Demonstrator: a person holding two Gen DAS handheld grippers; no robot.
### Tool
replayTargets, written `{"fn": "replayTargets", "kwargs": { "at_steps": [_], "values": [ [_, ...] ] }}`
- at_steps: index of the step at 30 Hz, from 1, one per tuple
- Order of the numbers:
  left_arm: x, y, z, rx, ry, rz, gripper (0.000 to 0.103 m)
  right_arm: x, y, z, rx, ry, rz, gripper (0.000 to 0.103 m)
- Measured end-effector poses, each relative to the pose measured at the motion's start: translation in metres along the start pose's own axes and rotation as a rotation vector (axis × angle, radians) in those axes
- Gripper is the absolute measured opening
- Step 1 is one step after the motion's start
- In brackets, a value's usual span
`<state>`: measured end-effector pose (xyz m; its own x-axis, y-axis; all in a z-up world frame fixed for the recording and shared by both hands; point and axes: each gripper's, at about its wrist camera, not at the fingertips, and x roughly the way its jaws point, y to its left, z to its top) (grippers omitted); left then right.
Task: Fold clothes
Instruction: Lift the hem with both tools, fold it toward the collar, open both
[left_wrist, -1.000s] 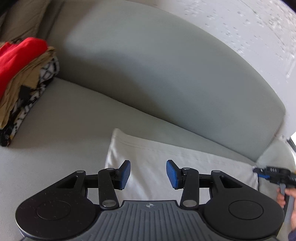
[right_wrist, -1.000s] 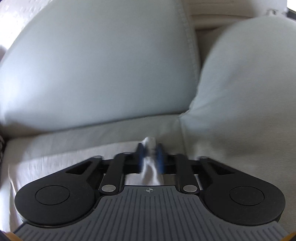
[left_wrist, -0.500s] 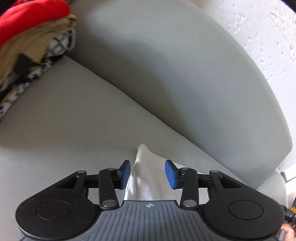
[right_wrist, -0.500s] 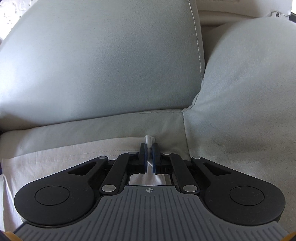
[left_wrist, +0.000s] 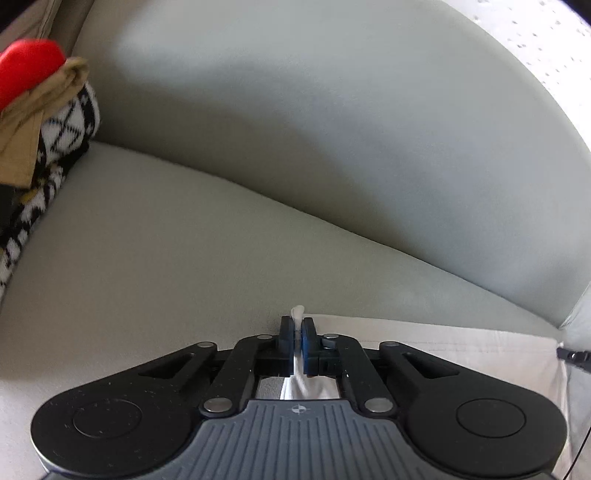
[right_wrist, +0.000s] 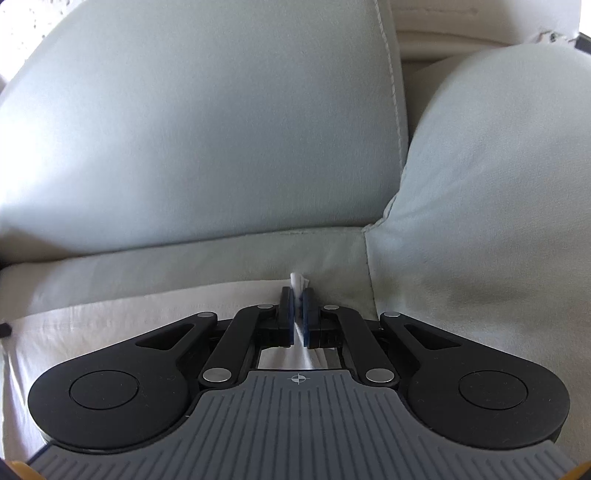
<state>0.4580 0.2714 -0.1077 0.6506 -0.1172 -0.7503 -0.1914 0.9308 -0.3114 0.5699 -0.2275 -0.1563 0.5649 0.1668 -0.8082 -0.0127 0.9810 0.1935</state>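
Where once open, left gripper (left_wrist: 297, 334) clamped.

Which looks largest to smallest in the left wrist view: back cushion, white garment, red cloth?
1. Back cushion.
2. White garment.
3. Red cloth. It is cut off by the frame edge and farther away, so its true size is unsure.

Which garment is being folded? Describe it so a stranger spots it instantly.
On the grey sofa seat, the white garment lies flat before the backrest. Unlike the red, tan and checked pile of clothes at the seat's end, both grippers pinch it.
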Motion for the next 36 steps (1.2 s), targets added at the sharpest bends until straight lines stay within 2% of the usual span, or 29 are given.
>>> {"fn": "replayTargets", "kwargs": {
  "at_steps": [6, 14, 18, 22, 25, 28, 30, 31, 32, 34, 36],
  "values": [
    [-0.025, -0.022, -0.005, 0.063, -0.020, 0.021, 0.003, -0.038, 0.002, -0.002, 0.039, -0.061, 0.006, 0.002],
    [-0.123, -0.035, -0.031, -0.032, -0.020, -0.021, 0.003, -0.151, -0.002, -0.006, 0.081, -0.101, 0.041, 0.002],
    [-0.172, -0.041, -0.045, -0.079, -0.020, -0.042, 0.003, -0.206, -0.014, -0.029, 0.113, -0.059, 0.014, 0.002],
    [-0.221, -0.047, -0.058, -0.127, -0.019, -0.062, 0.003, -0.239, -0.041, -0.070, 0.166, 0.020, -0.004, 0.002],
    [-0.226, -0.051, -0.100, -0.061, 0.075, 0.035, 0.003, -0.238, -0.051, -0.112, 0.189, 0.098, -0.007, 0.002],
    [-0.231, -0.054, -0.141, 0.005, 0.169, 0.133, 0.003, -0.231, -0.043, -0.152, 0.148, 0.154, -0.033, 0.002],
    [-0.230, -0.068, -0.166, 0.113, 0.181, 0.229, 0.003, -0.239, -0.039, -0.172, 0.139, 0.124, -0.026, 0.002],
    [-0.235, -0.072, -0.176, 0.144, 0.158, 0.257, 0.003, -0.249, -0.039, -0.180, 0.144, 0.084, -0.008, 0.002],
    [-0.245, -0.071, -0.184, 0.129, 0.111, 0.246, 0.003, -0.257, -0.042, -0.186, 0.150, 0.050, 0.008, 0.002],
    [-0.277, -0.062, -0.202, 0.024, -0.011, 0.155, 0.003, -0.274, -0.047, -0.202, 0.157, 0.002, 0.009, 0.002],
    [-0.297, -0.053, -0.222, 0.028, -0.089, 0.164, 0.003, -0.285, -0.055, -0.215, 0.177, -0.011, 0.017, 0.002]
  ]
}}
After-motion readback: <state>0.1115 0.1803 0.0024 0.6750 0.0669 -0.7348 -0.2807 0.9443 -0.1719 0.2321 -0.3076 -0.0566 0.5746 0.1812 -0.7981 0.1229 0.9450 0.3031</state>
